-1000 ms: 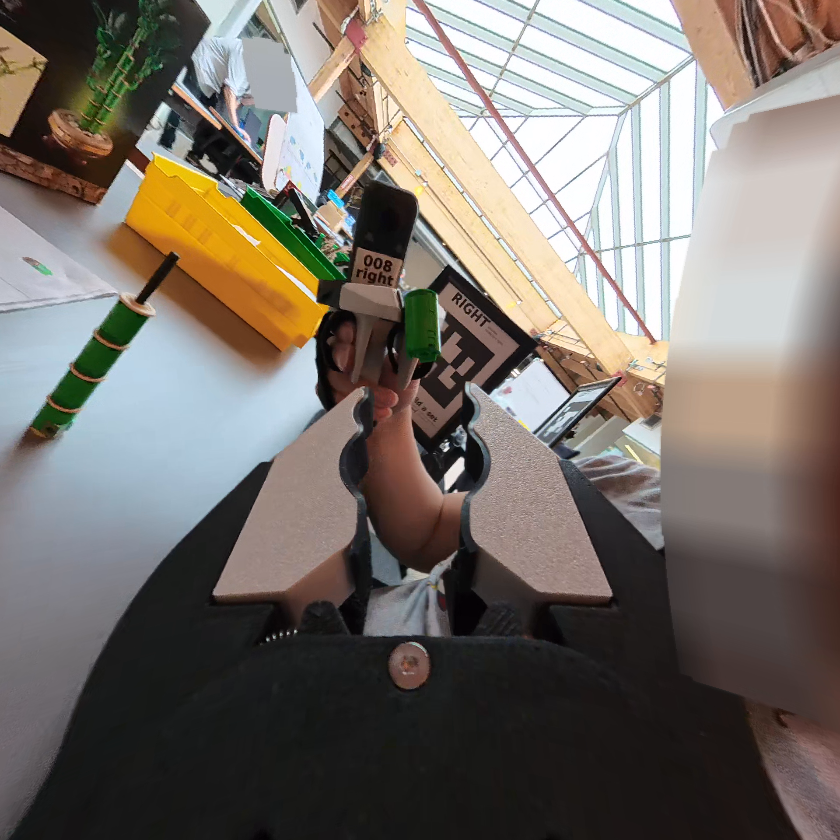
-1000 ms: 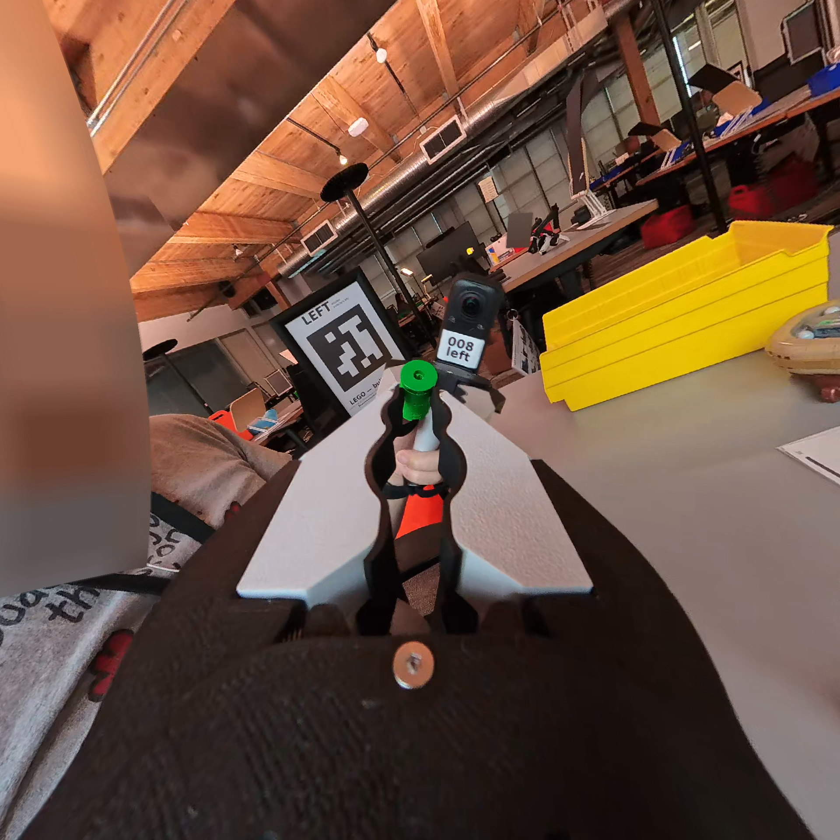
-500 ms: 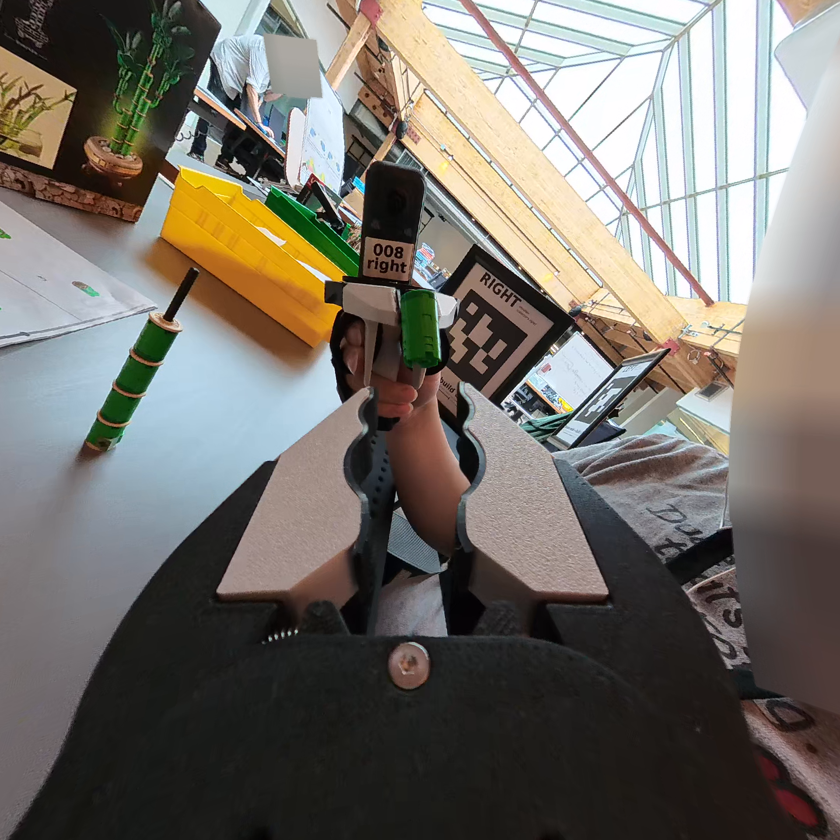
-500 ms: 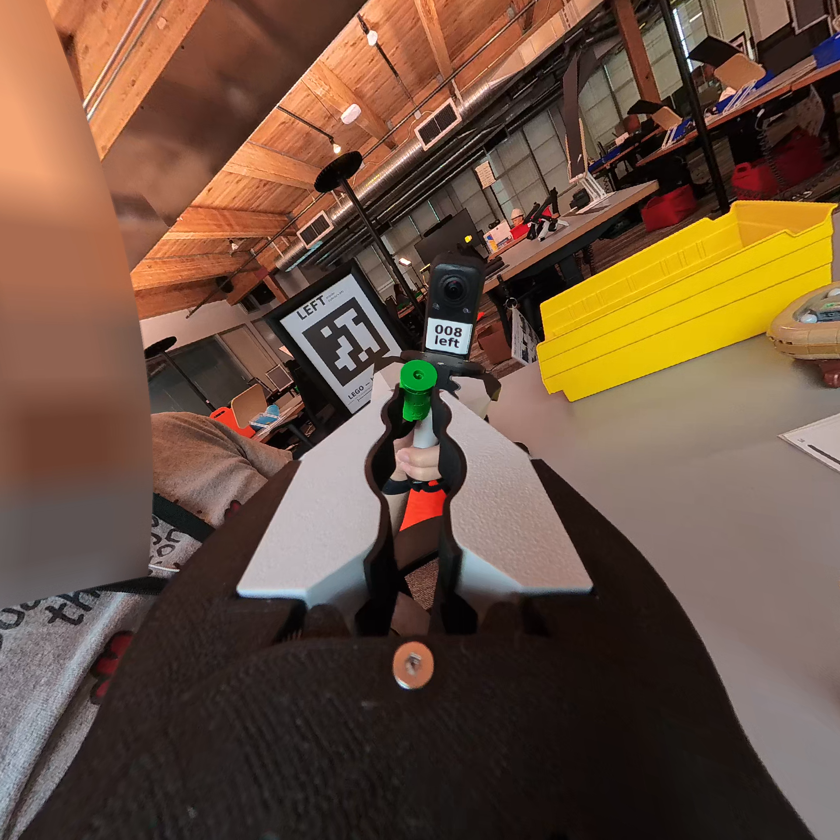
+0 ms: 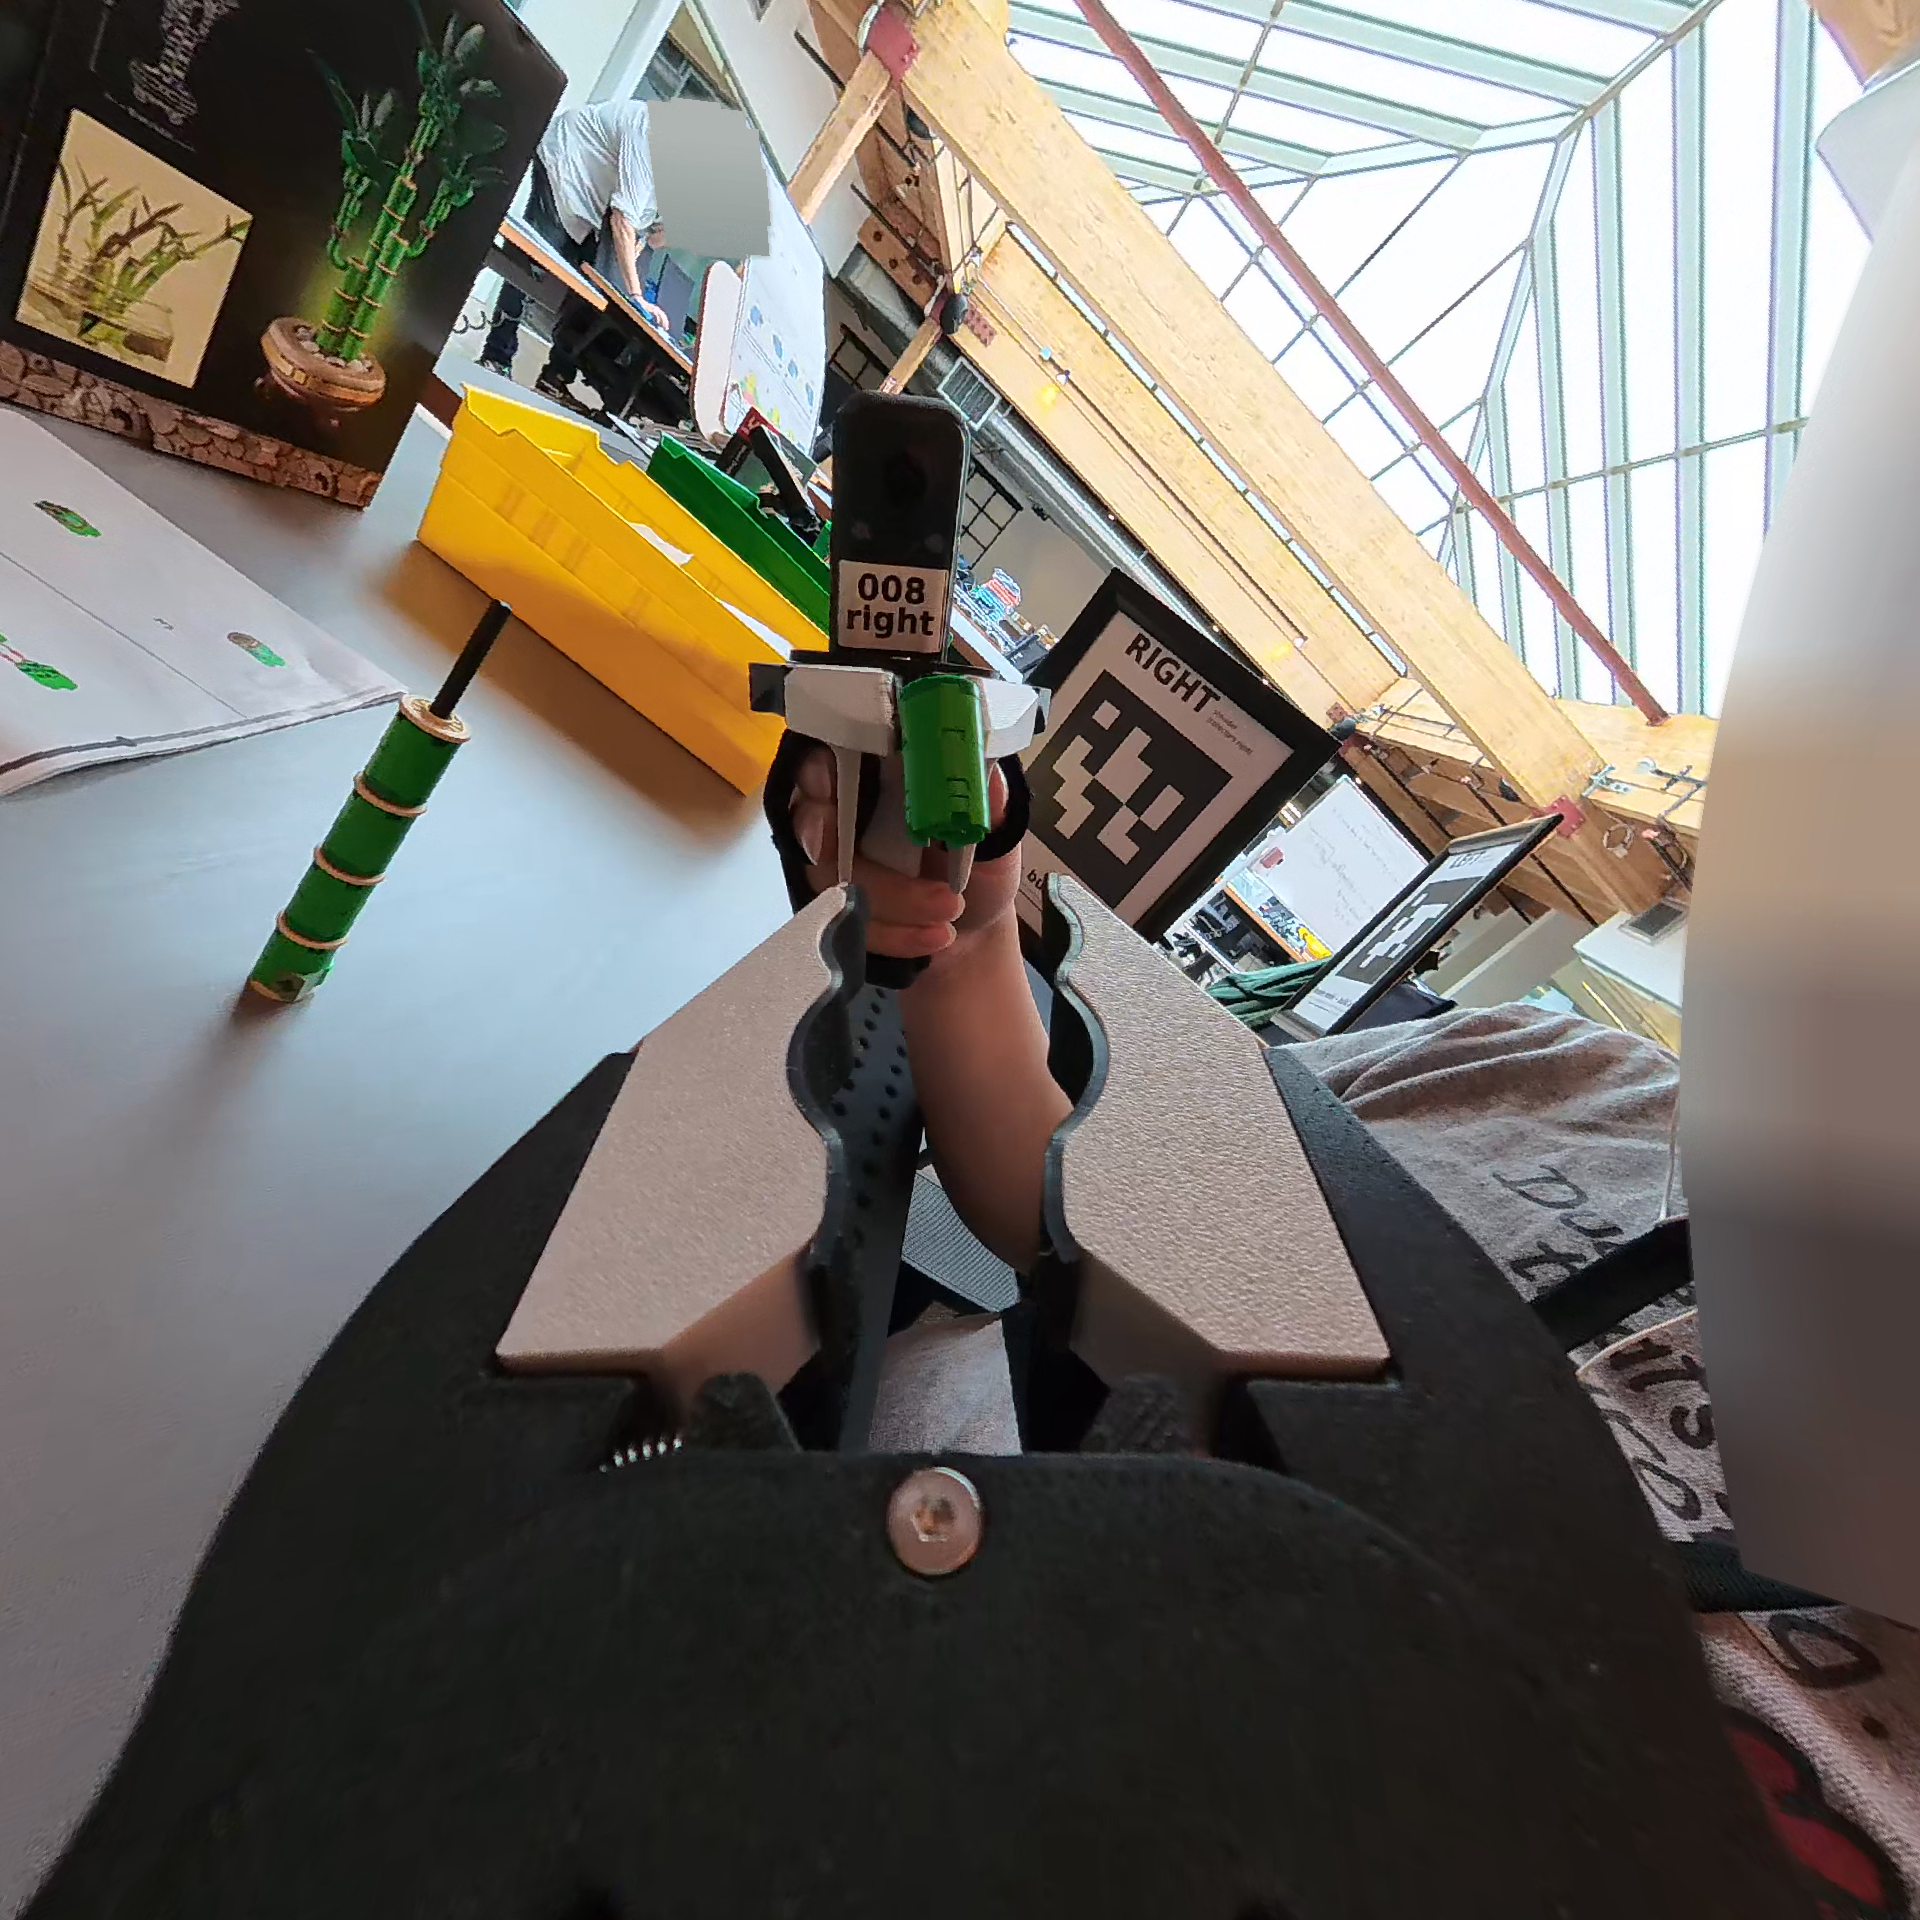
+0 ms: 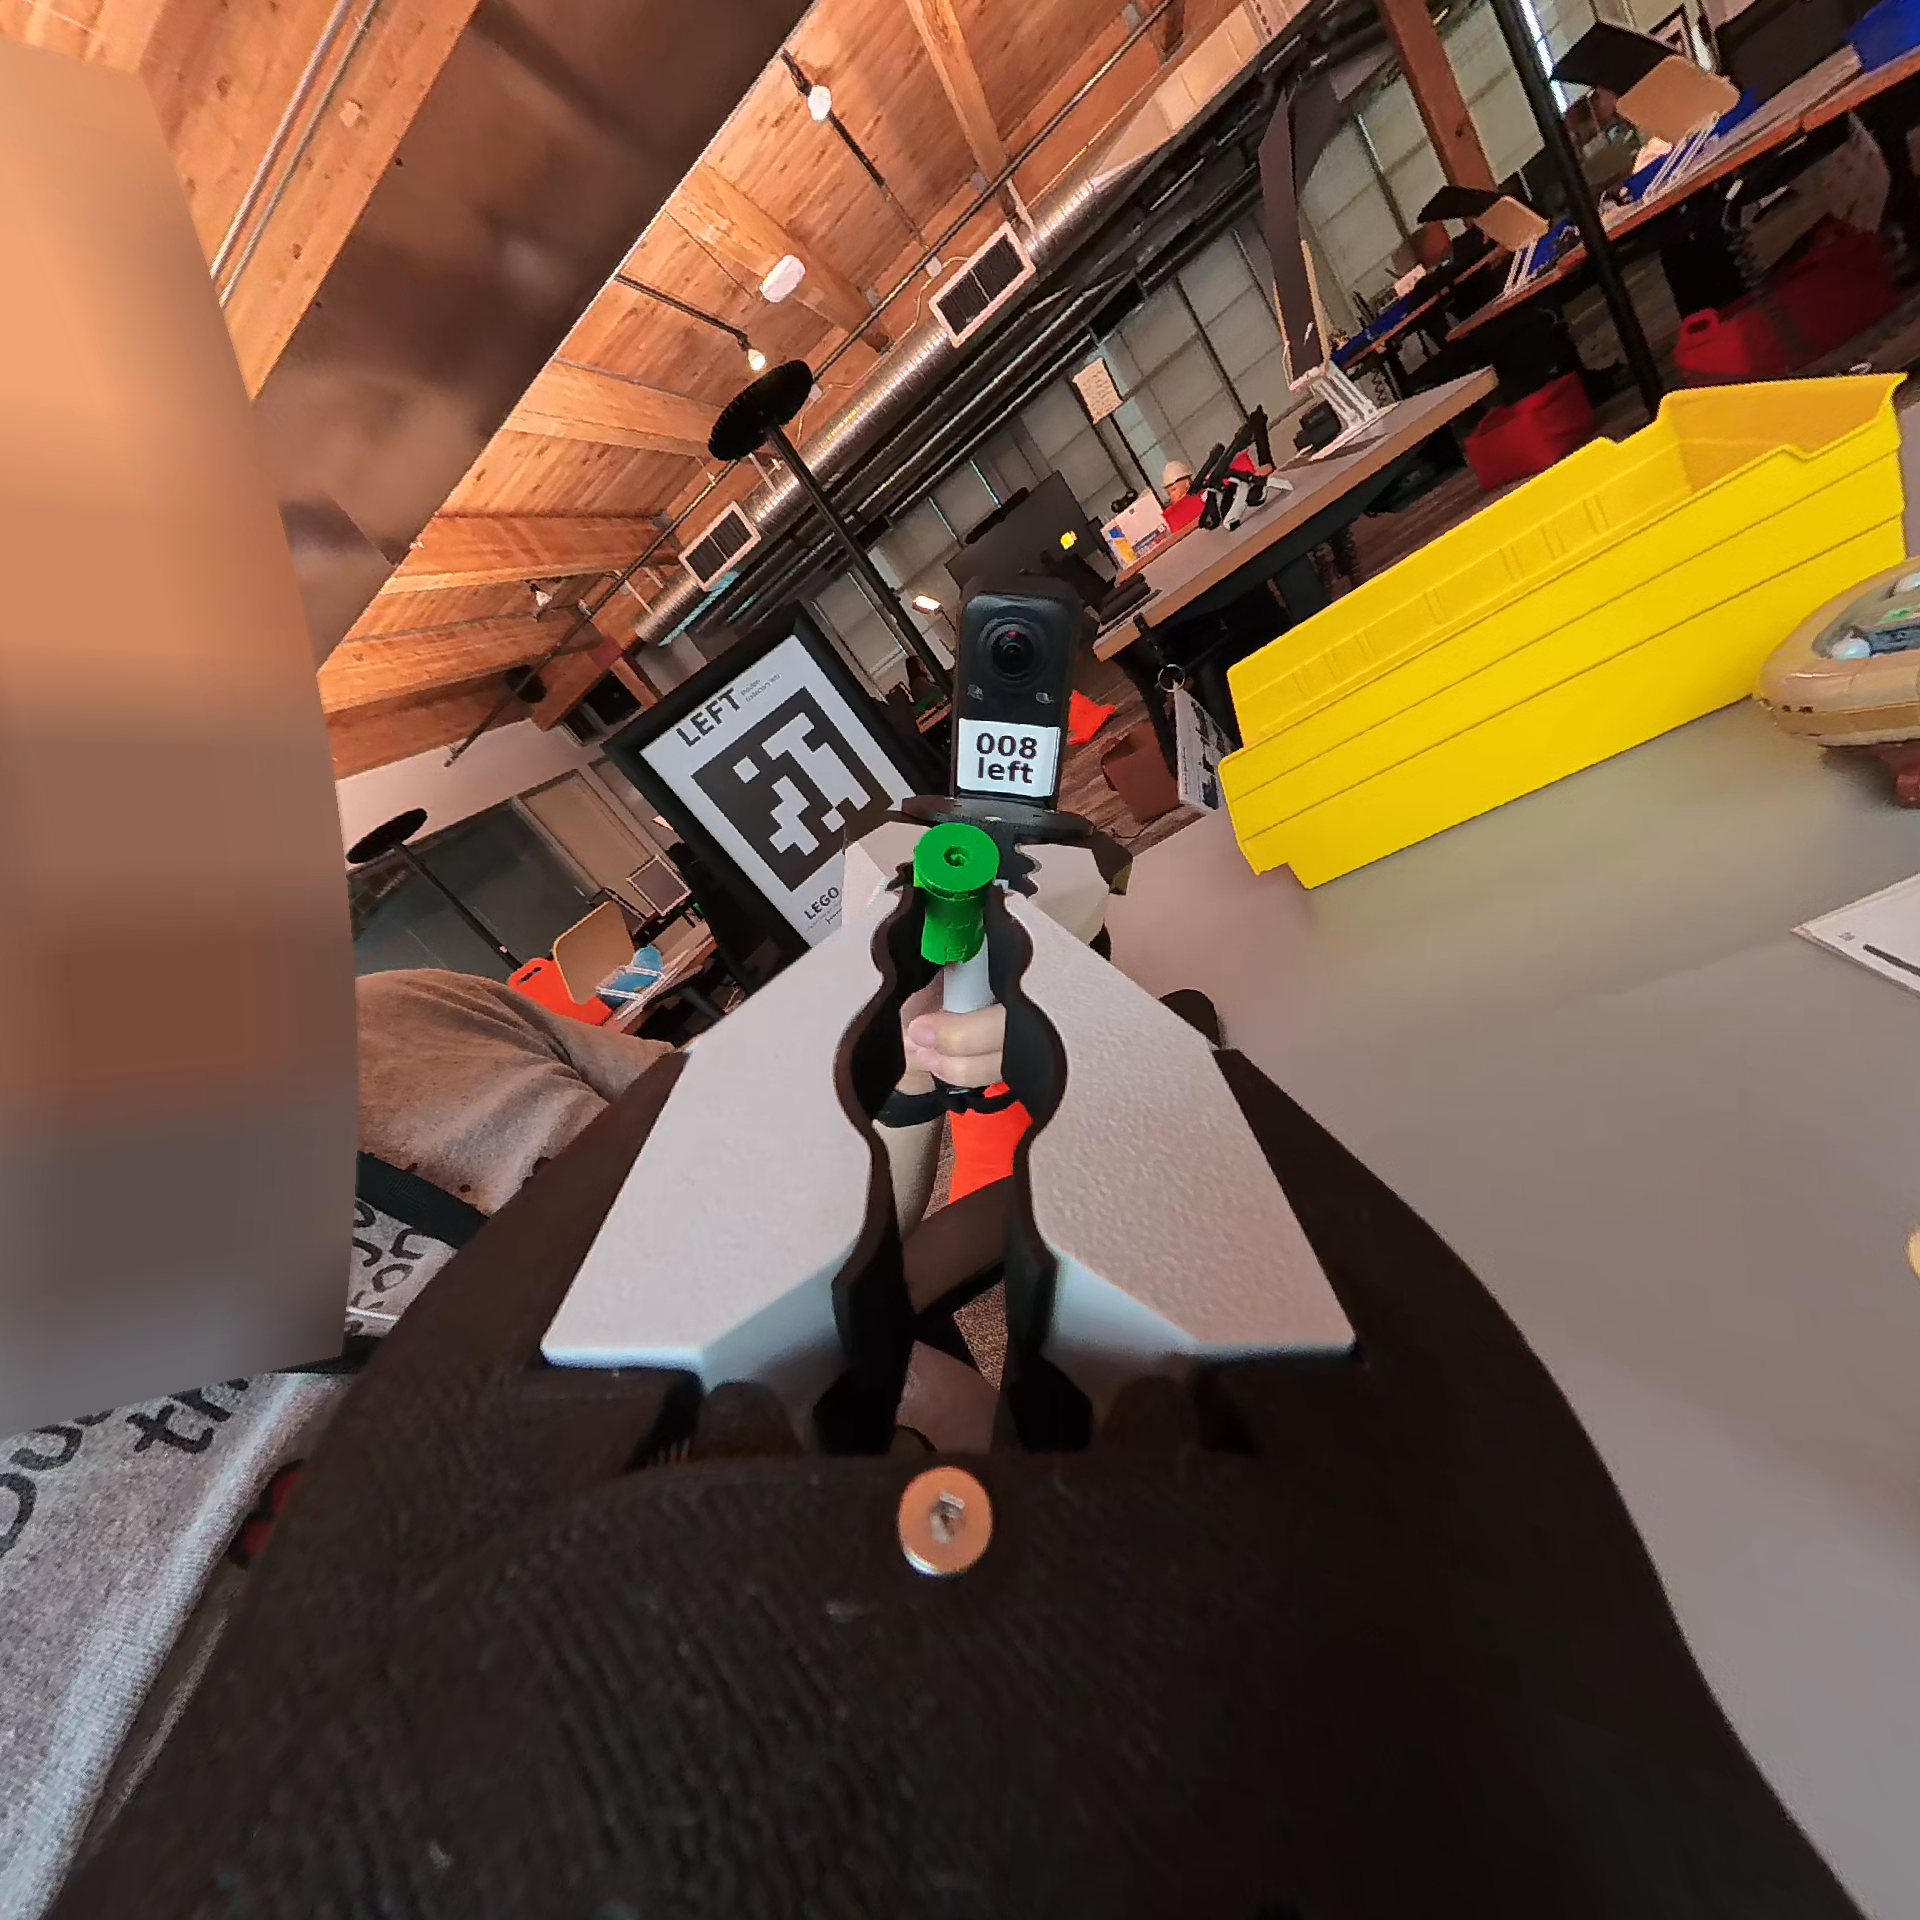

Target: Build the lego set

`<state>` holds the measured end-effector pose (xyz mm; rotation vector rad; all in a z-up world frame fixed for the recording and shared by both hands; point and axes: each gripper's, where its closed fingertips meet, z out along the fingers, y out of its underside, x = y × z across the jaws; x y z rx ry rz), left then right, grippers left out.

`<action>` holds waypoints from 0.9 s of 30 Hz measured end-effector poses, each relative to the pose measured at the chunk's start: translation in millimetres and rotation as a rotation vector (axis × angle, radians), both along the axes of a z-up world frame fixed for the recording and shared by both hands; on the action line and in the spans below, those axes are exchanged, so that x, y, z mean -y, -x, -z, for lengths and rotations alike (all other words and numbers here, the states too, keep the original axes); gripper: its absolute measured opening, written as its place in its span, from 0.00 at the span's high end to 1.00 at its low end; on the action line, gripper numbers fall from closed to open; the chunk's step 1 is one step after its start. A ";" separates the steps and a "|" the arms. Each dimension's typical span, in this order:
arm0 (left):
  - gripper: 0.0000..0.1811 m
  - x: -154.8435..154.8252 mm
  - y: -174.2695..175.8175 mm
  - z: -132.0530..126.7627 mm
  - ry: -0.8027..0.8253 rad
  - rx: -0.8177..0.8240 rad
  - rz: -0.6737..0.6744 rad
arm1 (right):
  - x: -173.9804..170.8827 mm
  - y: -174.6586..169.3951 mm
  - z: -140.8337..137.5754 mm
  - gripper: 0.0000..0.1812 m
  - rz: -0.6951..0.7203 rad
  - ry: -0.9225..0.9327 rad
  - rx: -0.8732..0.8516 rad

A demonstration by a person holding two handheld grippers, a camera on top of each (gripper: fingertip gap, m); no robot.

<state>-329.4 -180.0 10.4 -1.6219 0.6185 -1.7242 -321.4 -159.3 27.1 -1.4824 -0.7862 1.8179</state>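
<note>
A green bamboo stalk (image 5: 348, 847) of stacked cylinders with tan rings and a black axle on top stands tilted on the grey table (image 5: 156, 1143), to the left. My left gripper (image 5: 951, 904) is open and empty, held in the air facing the right gripper. My right gripper (image 6: 951, 914) is shut on a short green cylinder piece (image 6: 954, 894) at its fingertips. The left wrist view shows that piece (image 5: 940, 764) from the side, right of the stalk and above the table edge. The left gripper's camera (image 6: 1013, 665) shows just beyond the piece.
A yellow bin (image 5: 603, 592) and a green bin (image 5: 727, 499) stand behind the stalk, with the set's box (image 5: 260, 208) and an instruction sheet (image 5: 125, 644) at far left. The right wrist view shows a yellow bin (image 6: 1558, 644), a tan pot (image 6: 1849, 675) and paper (image 6: 1870, 935). The green bamboo stalk (image 5: 348, 847) is about 15 cm from both grippers' fingertips.
The left view has swung so more of the table, box and sheet show and the stalk sits further right. The right gripper still holds the green piece, now more upright and centred.
</note>
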 end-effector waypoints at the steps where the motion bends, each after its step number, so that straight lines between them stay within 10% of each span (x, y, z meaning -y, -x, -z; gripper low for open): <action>1: 0.83 0.1 -0.4 0.3 0.002 0.000 0.002 | -0.3 -0.6 -0.2 0.95 0.002 -0.003 -0.001; 27: 0.83 -4.6 -2.7 0.6 0.015 0.023 -0.003 | 2.6 -1.0 0.7 0.95 -0.017 0.022 0.013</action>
